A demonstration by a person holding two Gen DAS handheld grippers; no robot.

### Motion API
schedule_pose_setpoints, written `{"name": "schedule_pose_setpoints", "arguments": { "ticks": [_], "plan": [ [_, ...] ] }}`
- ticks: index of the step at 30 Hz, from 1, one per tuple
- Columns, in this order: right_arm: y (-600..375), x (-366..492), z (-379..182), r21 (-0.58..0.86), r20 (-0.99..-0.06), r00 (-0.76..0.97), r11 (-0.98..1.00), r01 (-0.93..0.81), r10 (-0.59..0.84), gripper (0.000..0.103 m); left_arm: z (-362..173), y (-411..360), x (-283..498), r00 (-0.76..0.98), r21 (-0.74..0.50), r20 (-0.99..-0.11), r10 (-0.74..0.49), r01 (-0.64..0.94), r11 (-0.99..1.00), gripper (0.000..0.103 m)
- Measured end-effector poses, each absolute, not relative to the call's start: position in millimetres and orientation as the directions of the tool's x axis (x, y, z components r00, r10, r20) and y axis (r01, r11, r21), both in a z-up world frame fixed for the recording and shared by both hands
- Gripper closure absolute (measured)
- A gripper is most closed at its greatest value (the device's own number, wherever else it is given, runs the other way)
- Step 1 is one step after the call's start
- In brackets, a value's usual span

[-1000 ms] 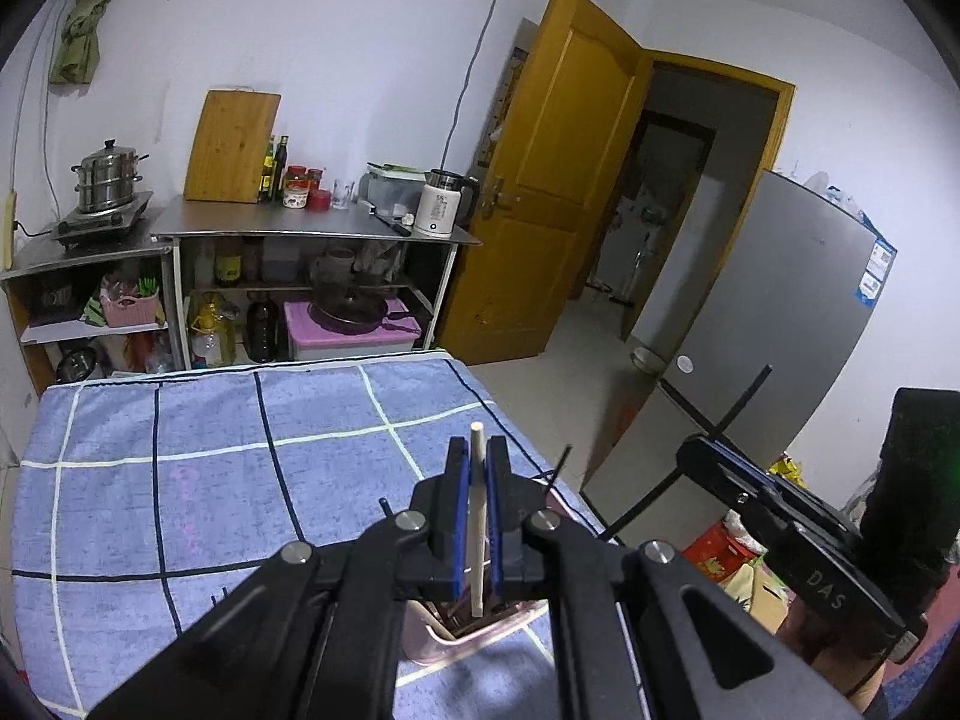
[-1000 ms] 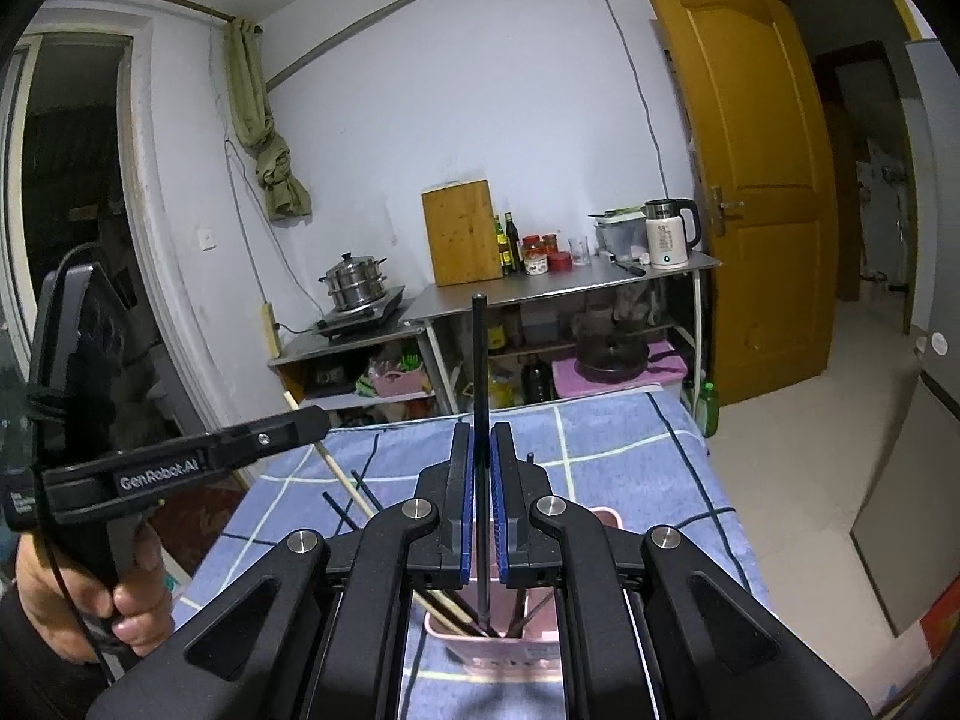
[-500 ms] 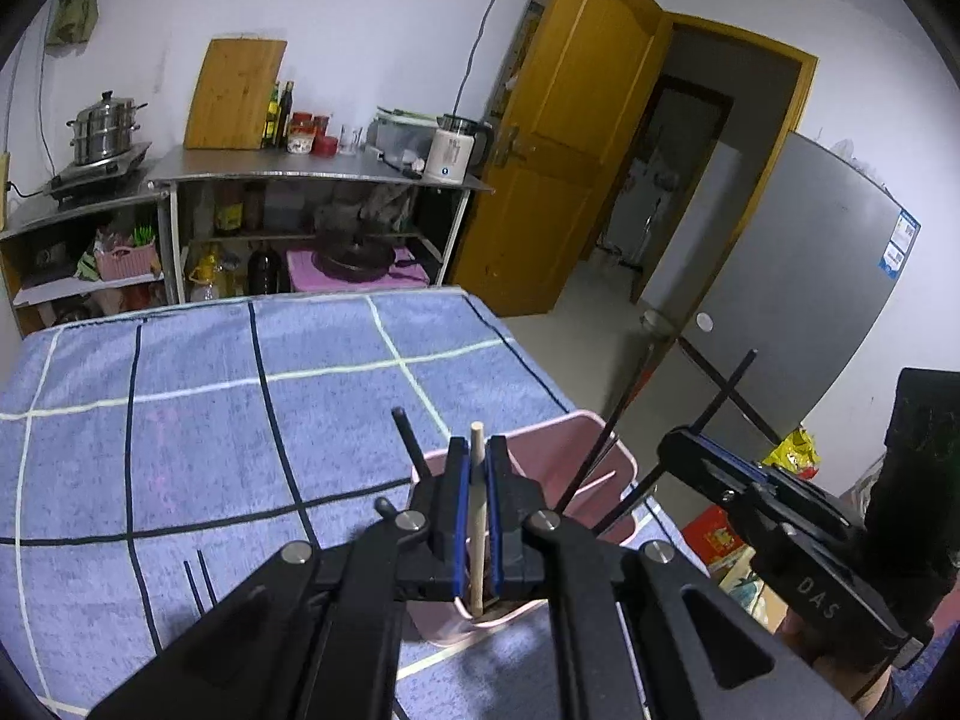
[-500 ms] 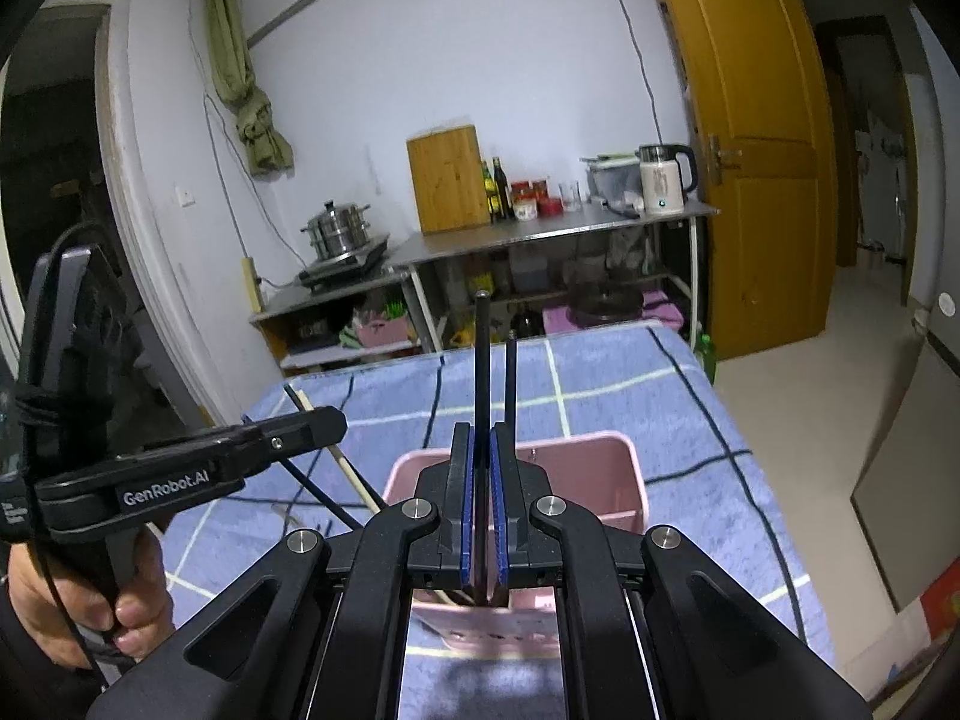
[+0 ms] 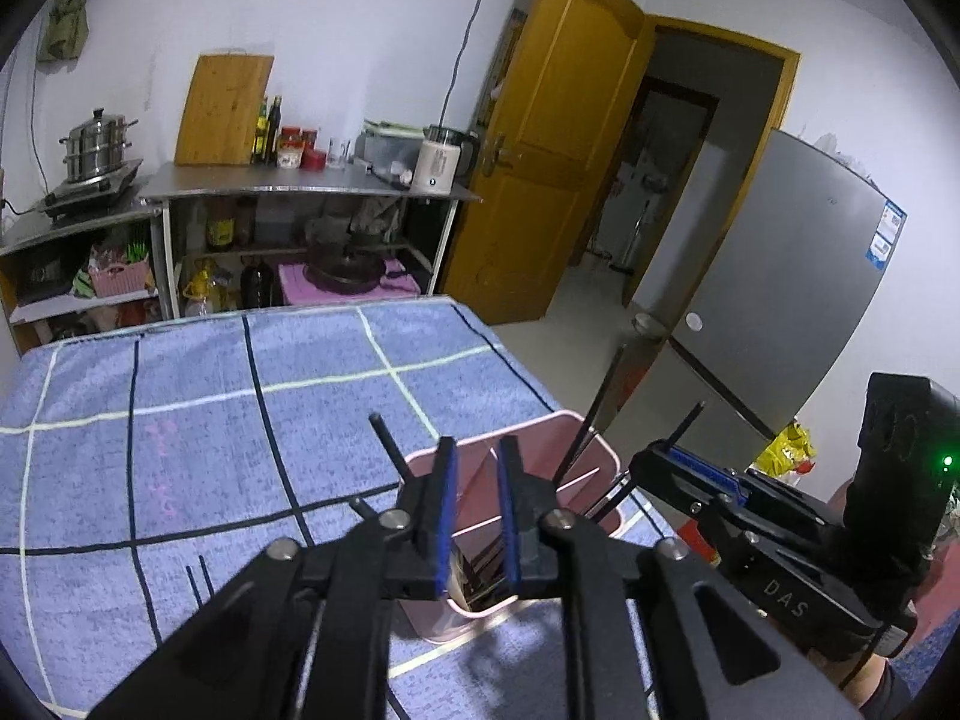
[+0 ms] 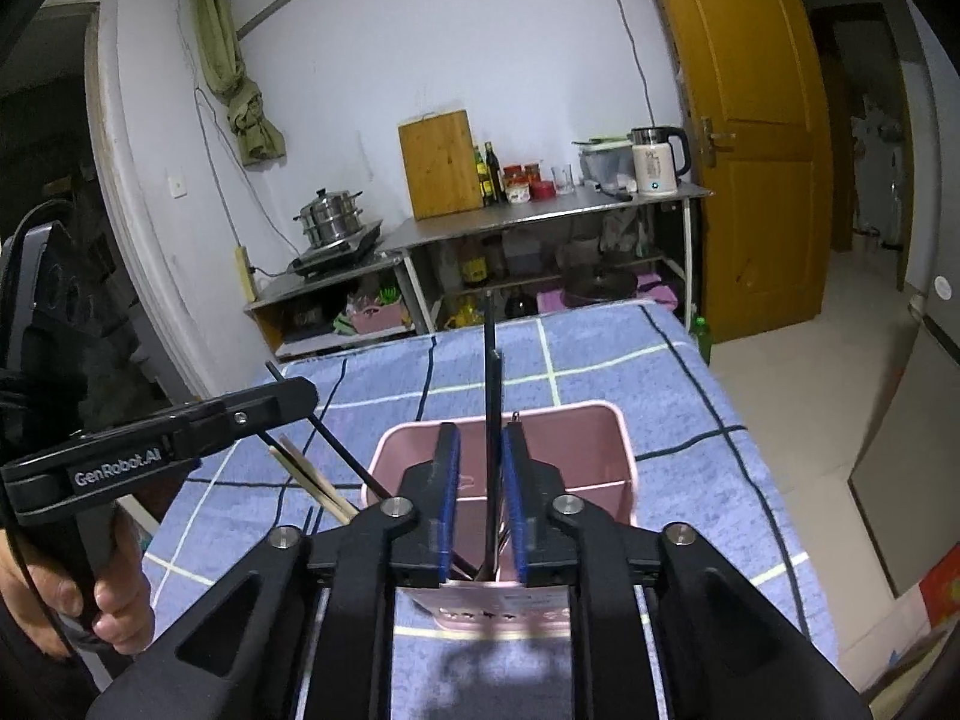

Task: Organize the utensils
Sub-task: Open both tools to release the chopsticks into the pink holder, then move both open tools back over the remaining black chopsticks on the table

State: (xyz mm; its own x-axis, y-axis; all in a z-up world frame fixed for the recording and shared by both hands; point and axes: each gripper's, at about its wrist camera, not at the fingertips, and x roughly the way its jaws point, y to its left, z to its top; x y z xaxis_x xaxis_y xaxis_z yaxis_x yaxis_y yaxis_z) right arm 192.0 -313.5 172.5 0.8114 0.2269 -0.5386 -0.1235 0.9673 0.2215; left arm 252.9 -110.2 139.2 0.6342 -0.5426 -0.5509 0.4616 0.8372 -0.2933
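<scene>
A pink utensil basket (image 5: 591, 441) (image 6: 618, 450) stands on the blue checked cloth (image 5: 180, 420). Several black chopsticks (image 5: 591, 414) and light wooden chopsticks (image 6: 312, 480) lean in it. My left gripper (image 5: 477, 516) hangs just above the basket's near side, jaws open and empty. My right gripper (image 6: 483, 504) is also over the basket with its jaws parted. A black chopstick (image 6: 492, 396) stands between them, lower end in the basket, and I see no pad pressing it. The left gripper shows in the right wrist view (image 6: 282, 396), and the right gripper in the left wrist view (image 5: 654, 462).
The cloth-covered table ends just right of the basket, with floor and a grey fridge (image 5: 780, 276) beyond. A steel shelf (image 5: 300, 186) with kettle, jars, cutting board and steamer pot stands behind the table. A yellow door (image 5: 540, 138) is open at the back.
Both grippers came down over the basket and opened. The wooden chopstick left my left jaws and now lies in the basket. The right jaws let go of the black chopstick.
</scene>
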Motion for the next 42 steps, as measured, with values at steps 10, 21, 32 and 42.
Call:
{"name": "schedule_pose_setpoints", "arguments": {
  "ticks": [10,21,32,42],
  "plan": [
    [-317.1,160.8,195.3,0.235,-0.484,0.846,0.964,-0.121,0.224,0.080,161.1,-80.9,220.6,0.681,-0.294,-0.495,-0.540,0.453,0.842,0.086],
    [-289.9,128.7,190.1,0.224,-0.475,0.832,0.954,-0.200,0.287,0.080,132.2,-30.8,185.2,0.721,-0.274,-0.522,-0.455,0.363,0.890,0.086],
    [-248.3,121.8,145.8,0.244,-0.555,0.746,0.929,-0.278,0.369,0.080,56.2,10.6,179.8,0.683,-0.290,-0.634,-0.362,0.224,0.931,0.081],
    [-215.9,130.0,109.3,0.247,-0.622,0.668,0.912,-0.328,0.409,0.080,-7.2,22.8,201.3,0.619,-0.299,-0.722,-0.309,0.123,0.946,0.081]
  ]
}}
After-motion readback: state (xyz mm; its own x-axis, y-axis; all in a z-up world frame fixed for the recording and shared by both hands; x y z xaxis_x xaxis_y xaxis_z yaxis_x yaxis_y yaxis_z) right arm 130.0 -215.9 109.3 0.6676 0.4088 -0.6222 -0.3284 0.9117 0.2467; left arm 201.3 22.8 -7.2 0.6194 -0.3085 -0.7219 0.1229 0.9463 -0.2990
